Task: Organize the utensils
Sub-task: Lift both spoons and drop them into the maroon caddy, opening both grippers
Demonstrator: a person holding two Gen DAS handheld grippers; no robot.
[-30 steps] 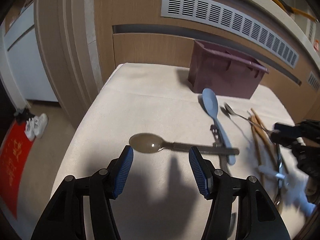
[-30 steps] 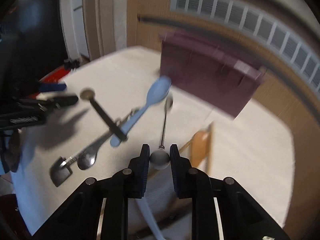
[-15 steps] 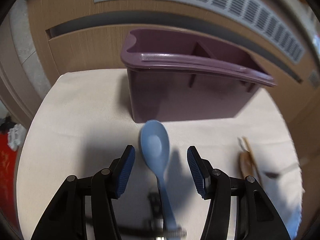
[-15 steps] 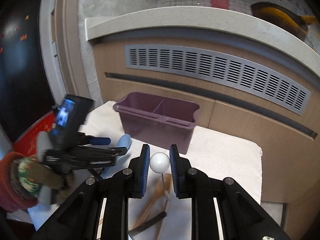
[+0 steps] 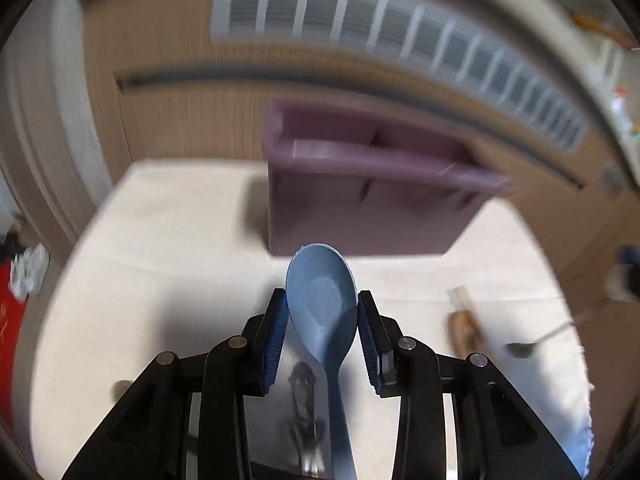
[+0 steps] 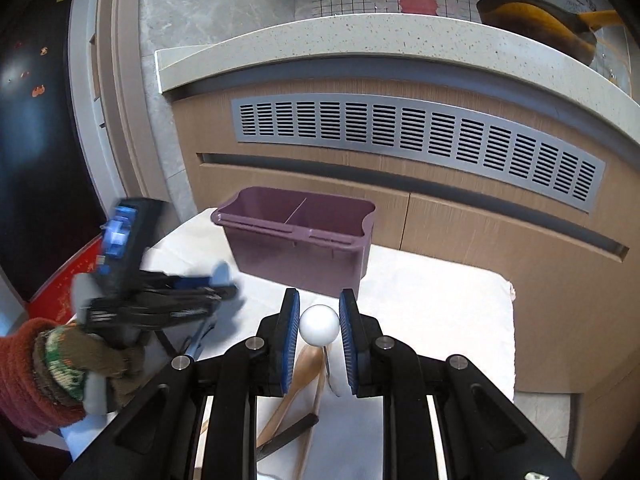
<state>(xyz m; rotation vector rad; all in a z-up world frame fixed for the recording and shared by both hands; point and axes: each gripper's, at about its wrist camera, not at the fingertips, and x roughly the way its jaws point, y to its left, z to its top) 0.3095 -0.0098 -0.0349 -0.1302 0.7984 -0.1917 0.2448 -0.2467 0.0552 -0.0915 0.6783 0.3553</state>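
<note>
One blue spoon [image 5: 322, 300], one purple bin [image 6: 298, 240], two grippers [image 5: 322, 320] [image 6: 319, 320].

Cream-clothed table [image 6: 440, 292]: purple bin [image 6: 296, 240], wooden spoon [image 6: 296, 388], chopsticks [image 5: 464, 312].

We are losing the blue spoon's handle [image 5: 340, 420] past the bottom edge; the purple bin [image 5: 360, 196] is blurring.

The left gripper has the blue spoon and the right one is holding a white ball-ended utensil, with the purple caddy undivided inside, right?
Not quite: the purple caddy has a divider making two compartments, as the right wrist view shows. The rest holds: left gripper, blue spoon, right gripper, white ball-ended utensil.
</note>
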